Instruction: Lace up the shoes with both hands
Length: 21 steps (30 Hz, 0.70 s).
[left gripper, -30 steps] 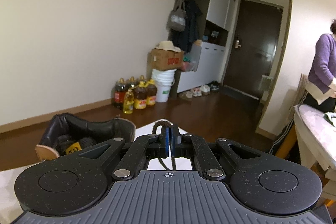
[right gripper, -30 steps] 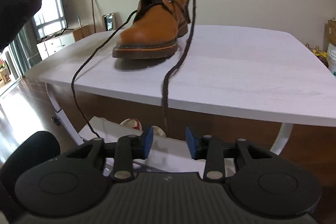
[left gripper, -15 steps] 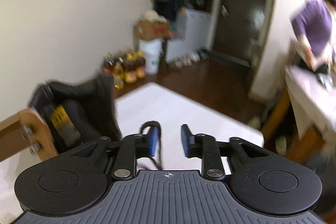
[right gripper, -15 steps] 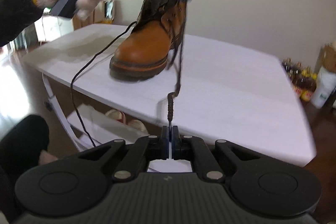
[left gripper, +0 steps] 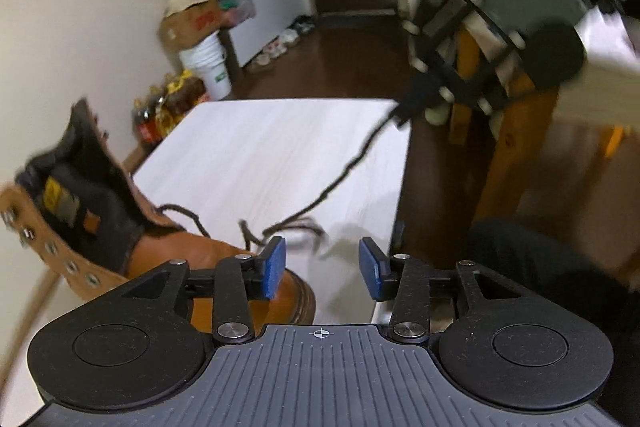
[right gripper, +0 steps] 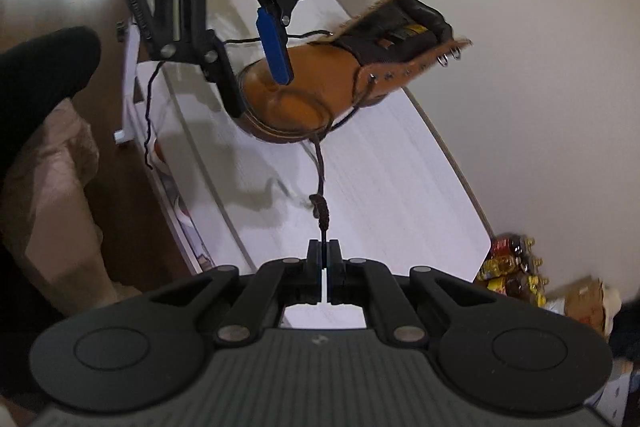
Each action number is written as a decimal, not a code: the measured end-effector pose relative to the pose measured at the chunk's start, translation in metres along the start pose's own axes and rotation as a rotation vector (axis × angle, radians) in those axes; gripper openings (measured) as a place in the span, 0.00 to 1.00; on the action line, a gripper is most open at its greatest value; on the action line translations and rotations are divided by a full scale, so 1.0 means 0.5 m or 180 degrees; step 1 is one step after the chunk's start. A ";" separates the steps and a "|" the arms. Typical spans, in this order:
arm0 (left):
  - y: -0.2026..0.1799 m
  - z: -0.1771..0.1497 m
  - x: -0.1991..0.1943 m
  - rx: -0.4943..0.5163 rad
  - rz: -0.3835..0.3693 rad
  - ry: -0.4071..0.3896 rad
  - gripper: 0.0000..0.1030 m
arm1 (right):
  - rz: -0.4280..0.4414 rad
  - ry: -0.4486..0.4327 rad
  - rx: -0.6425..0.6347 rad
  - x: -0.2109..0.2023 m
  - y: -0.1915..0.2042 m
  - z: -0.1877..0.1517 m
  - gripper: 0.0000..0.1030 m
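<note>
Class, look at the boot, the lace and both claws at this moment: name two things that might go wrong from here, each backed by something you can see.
1. The right claw is shut on the tip of the dark brown lace, which runs taut to the tan leather boot; more pull may tip or drag the boot.
2. The left claw has just opened with nothing between its blue pads. The second lace end dangles off the white table and may snag.

A tan leather boot (right gripper: pixel 304 95) with a dark padded collar and metal eyelets stands on the white table (right gripper: pixel 380 187) — its toe lies just under the left gripper's (left gripper: pixel 322 269) parted jaws. Its dark brown lace (right gripper: pixel 320 179) runs taut from the eyelets to the right gripper's (right gripper: pixel 324 259) closed jaws, a knot just ahead of them — the other end trails over the table edge.
</note>
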<state>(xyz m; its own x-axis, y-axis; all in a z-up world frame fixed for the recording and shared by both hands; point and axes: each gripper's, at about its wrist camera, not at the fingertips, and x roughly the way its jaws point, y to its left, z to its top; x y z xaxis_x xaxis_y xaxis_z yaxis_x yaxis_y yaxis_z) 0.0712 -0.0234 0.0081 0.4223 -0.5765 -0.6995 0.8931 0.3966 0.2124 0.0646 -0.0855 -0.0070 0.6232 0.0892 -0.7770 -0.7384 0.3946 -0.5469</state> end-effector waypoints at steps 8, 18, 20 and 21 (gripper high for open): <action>0.008 0.014 -0.015 0.0274 0.0103 -0.0163 0.41 | 0.0083 0.0049 -0.0351 -0.003 0.000 0.037 0.03; -0.052 0.060 0.005 0.0981 -0.0062 -0.0438 0.24 | 0.0140 0.0076 -0.0674 -0.009 0.026 0.077 0.03; -0.060 0.059 0.014 0.1042 -0.0077 -0.0422 0.16 | 0.0149 0.0084 -0.0714 -0.009 0.030 0.081 0.03; -0.064 0.057 0.018 0.1061 -0.0070 -0.0409 0.08 | 0.0156 0.0084 -0.0725 -0.007 0.031 0.082 0.03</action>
<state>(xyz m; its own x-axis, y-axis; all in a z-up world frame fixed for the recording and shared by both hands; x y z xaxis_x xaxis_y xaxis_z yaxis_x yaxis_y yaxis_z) 0.0512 -0.0618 0.0145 0.3995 -0.6759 -0.6193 0.8947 0.1404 0.4240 0.0615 -0.0421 0.0002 0.5803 0.0779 -0.8106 -0.8086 0.1736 -0.5622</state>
